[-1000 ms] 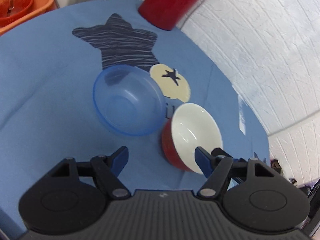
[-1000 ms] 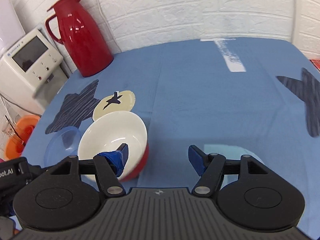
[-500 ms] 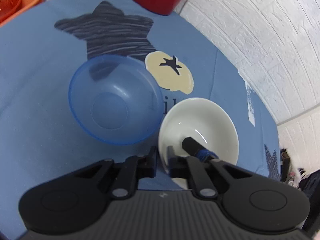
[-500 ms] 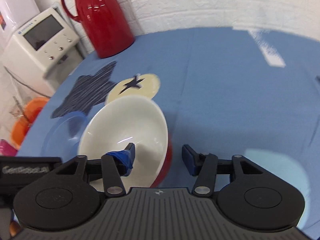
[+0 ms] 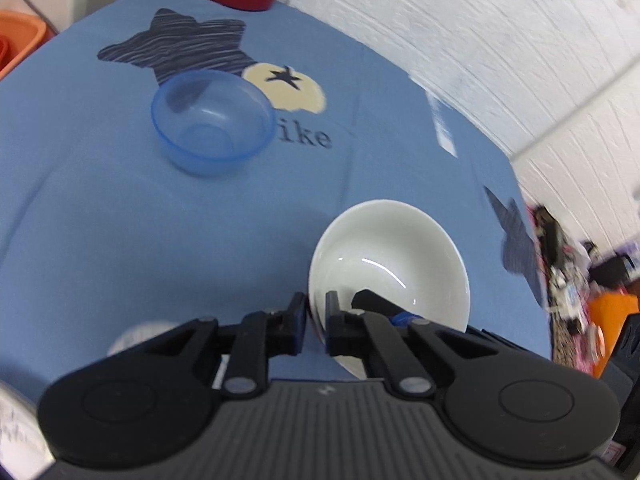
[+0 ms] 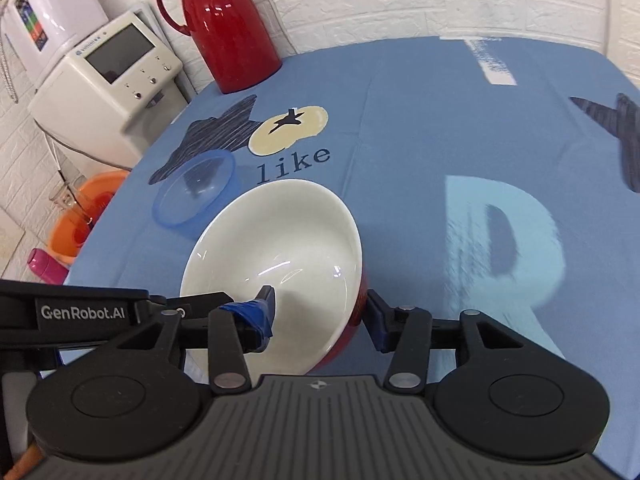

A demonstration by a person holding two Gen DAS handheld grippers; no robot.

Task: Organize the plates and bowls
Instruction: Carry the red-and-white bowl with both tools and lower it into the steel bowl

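A bowl, white inside and red outside, hangs tilted above the blue tablecloth. My left gripper is shut on its near rim, one finger inside and one outside. My right gripper is open and straddles the bowl's wall. Its blue-taped finger is inside the bowl and the other finger touches the red outside. That taped finger also shows in the left wrist view. A clear blue plastic bowl stands upright on the cloth, further back to the left.
A red thermos jug stands at the table's far edge by the white brick wall. Off the table's left edge are a white machine with a screen, an orange basin and a pink bottle.
My left gripper went from open to shut on the bowl's rim. The bowl has come away from the blue bowl, nearer and to the right. My right gripper's fingers have narrowed around its wall.
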